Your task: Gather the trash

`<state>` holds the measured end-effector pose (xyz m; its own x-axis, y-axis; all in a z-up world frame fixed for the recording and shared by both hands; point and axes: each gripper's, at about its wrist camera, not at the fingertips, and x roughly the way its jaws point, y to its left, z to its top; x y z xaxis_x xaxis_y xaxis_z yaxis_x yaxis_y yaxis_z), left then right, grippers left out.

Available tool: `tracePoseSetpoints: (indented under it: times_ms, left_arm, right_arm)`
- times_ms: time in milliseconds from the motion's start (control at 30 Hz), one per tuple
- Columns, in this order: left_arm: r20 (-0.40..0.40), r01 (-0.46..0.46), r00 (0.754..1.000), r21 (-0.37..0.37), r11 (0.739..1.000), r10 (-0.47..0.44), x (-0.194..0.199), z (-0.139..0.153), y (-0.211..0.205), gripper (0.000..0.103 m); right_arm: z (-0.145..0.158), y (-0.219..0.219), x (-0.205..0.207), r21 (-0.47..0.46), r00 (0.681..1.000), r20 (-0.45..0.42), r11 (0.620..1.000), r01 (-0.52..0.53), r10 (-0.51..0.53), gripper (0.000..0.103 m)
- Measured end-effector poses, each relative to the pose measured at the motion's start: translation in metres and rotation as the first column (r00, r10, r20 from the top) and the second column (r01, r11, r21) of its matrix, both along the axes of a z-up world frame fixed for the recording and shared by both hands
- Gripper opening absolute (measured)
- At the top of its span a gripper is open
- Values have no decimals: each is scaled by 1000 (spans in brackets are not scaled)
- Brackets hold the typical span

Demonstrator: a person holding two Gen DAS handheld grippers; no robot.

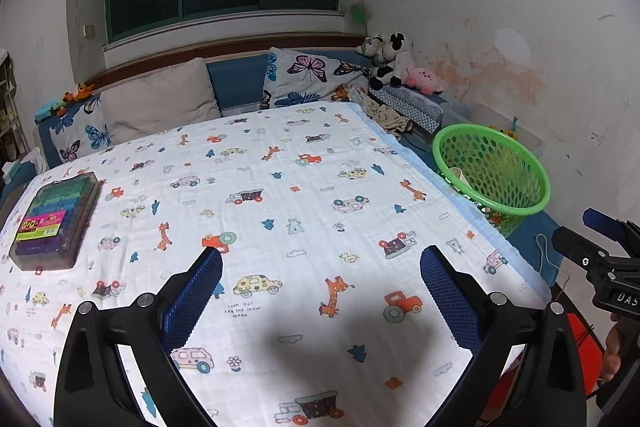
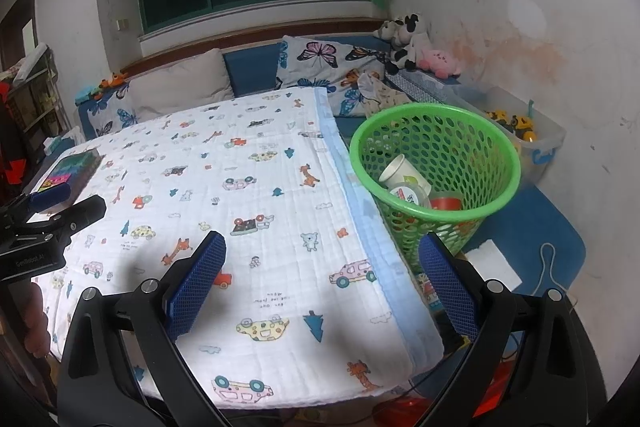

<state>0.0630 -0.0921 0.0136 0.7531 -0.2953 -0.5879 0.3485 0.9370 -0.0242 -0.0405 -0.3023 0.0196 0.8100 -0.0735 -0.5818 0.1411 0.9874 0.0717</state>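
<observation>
**Op:** Green plastic mesh, round and tapering: that's the basket [image 2: 436,163], standing off the right edge of the printed quilt [image 2: 248,195] on the blue mat. Inside I count a white paper cup [image 2: 400,169] lying tilted, a clear lidded tub [image 2: 410,195] below it, and something red [image 2: 447,203] against the wall.

**Obs:** Where does it sit from your grippers?

**Op:** From the right gripper [image 2: 322,255], ahead and to the right; its right finger overlaps the basket's base in view, though I can't tell whether they touch. From the left gripper [image 1: 320,267], far off to the right, past the quilt's edge [image 1: 492,167].

**Obs:** Jaws?

**Op:** Both spread wide, blue pads [image 1: 198,299] well apart, nothing between them, hovering over the quilt. Each one shows at the edge of the other's camera.

**Obs:** Anything else on the quilt?

**Op:** A box of coloured items [image 1: 54,223], far left.
</observation>
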Motion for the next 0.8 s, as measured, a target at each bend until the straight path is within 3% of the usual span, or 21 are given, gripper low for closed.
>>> tracePoseSetpoints:
  times_ms: [800]
  left_arm:
    - [15,-15,1000,-32,999,15,-8,4,7,96]
  right_arm:
    - [9,10,-6,-16,999,31,1000,-24,24,98]
